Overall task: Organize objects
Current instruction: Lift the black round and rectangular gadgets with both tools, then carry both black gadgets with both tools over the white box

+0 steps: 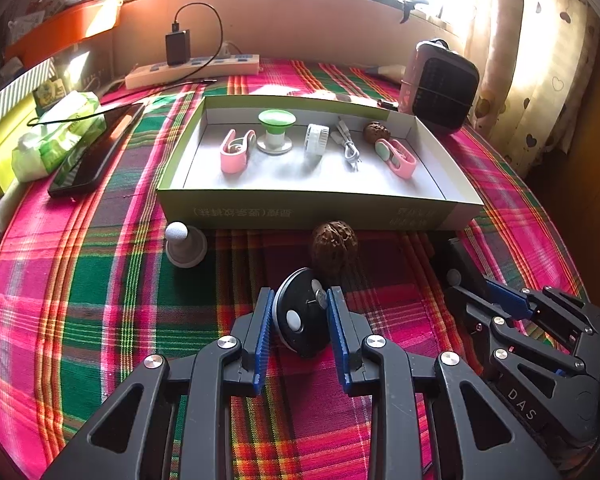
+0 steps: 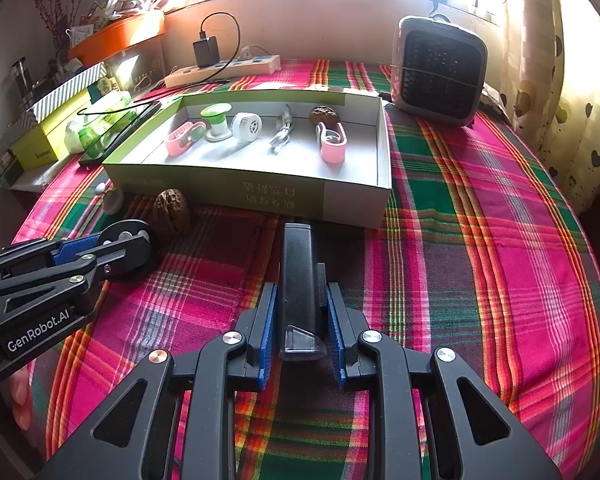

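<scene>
My left gripper (image 1: 300, 300) is shut on a black round disc with a white button (image 1: 300, 320), low over the plaid cloth. My right gripper (image 2: 301, 300) is shut on a long black bar-shaped device (image 2: 298, 280) that points at the box. The open green-and-white box (image 1: 312, 204) holds pink clips (image 1: 236, 152), a green-topped knob (image 1: 276, 128), a white round part (image 1: 316, 138), a coiled cable (image 1: 348, 148) and a walnut (image 1: 376, 132). A second walnut (image 1: 334, 246) and a white ball-topped stand (image 1: 184, 244) sit in front of the box.
A small black-grilled fan (image 2: 440, 68) stands back right. A power strip with a charger (image 1: 192, 66) lies at the back. A phone (image 1: 96, 148), a tissue pack (image 1: 56, 136) and boxes (image 1: 4, 128) are on the left. A curtain (image 2: 560, 80) hangs at the right.
</scene>
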